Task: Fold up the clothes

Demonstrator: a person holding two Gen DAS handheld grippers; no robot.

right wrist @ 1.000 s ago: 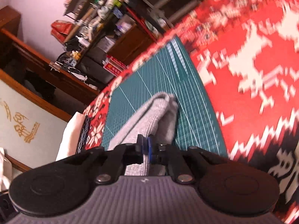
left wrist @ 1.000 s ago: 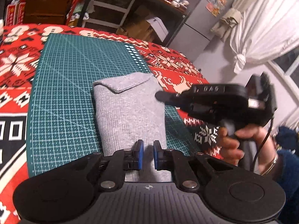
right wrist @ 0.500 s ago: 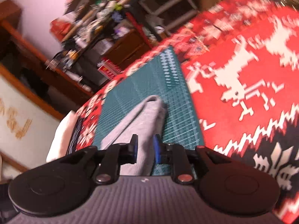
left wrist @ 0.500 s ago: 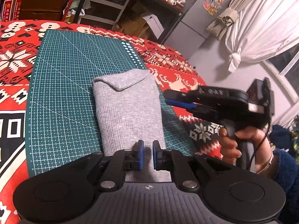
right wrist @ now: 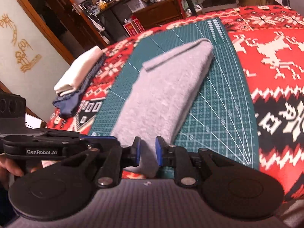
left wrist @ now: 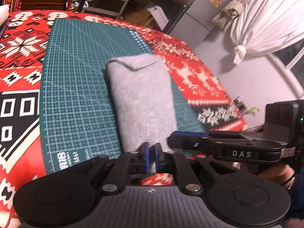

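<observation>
A folded grey garment (left wrist: pixel 140 98) lies lengthwise on the green cutting mat (left wrist: pixel 76 95), its near end at the mat's front edge. My left gripper (left wrist: pixel 152 157) is at that near end, its pads almost together with grey cloth pinched between them. My right gripper (left wrist: pixel 171 136) comes in from the right, just beside it. In the right wrist view the garment (right wrist: pixel 167 87) runs away from my right gripper (right wrist: pixel 148 152), which stands open with the cloth's near corner in the gap. The left gripper (right wrist: pixel 112 139) shows side-on at the left.
A red patterned cloth (left wrist: pixel 19 43) covers the table under the mat (right wrist: pixel 218 114). A stack of folded white and blue clothes (right wrist: pixel 79 76) sits at the far left. Shelves, a fridge (left wrist: pixel 205 9) and a white curtain (left wrist: pixel 266 19) stand beyond the table.
My right gripper opened, left the garment's right side and swung round to its near end beside the left gripper. The left gripper's pads drew closer together.
</observation>
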